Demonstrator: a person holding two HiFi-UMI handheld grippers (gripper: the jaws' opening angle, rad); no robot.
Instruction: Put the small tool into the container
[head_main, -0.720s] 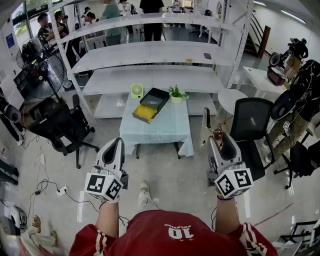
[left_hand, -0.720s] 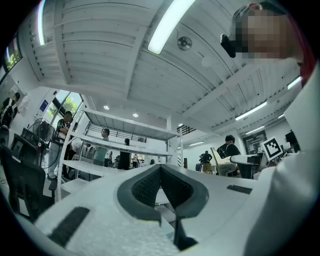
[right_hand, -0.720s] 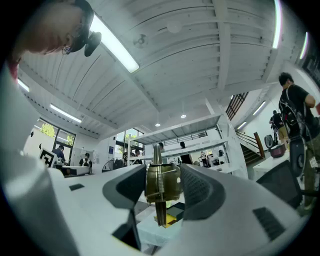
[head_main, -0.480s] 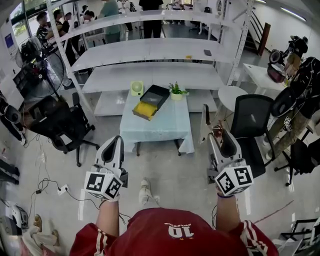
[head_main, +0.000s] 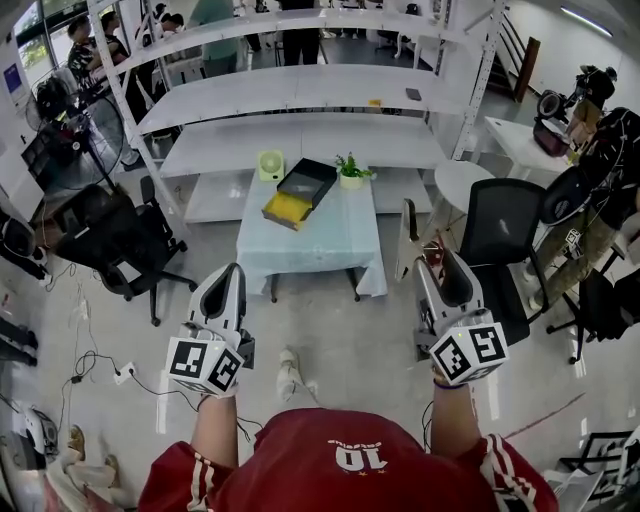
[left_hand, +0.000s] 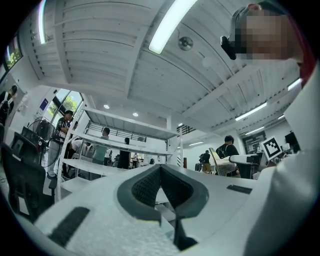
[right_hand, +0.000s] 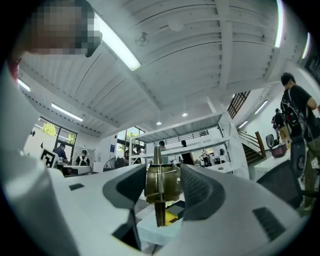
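Note:
In the right gripper view a small brass-coloured tool (right_hand: 161, 184) with a round knurled body and a thin stem sits between the pads of my right gripper (right_hand: 162, 170), which is shut on it. From the head view the right gripper (head_main: 430, 268) is raised at the right with the pale tool (head_main: 406, 240) sticking out ahead. My left gripper (head_main: 231, 278) is raised at the left, and its jaws meet at the tips (left_hand: 160, 168) with nothing in them. The black container (head_main: 303, 190) with a yellow part lies on the far half of a light blue table (head_main: 310, 245), well ahead of both grippers.
A green fan (head_main: 270, 165) and a potted plant (head_main: 352, 172) flank the container. White shelving (head_main: 300, 100) stands behind the table. Black office chairs (head_main: 115, 250) (head_main: 500, 240) and a round white table (head_main: 462, 192) stand to the sides. Cables (head_main: 100, 375) lie on the floor at the left.
Both grippers keep their pose and their grip. The whole scene has slid slightly upward in the head view, and the table looks a little nearer.

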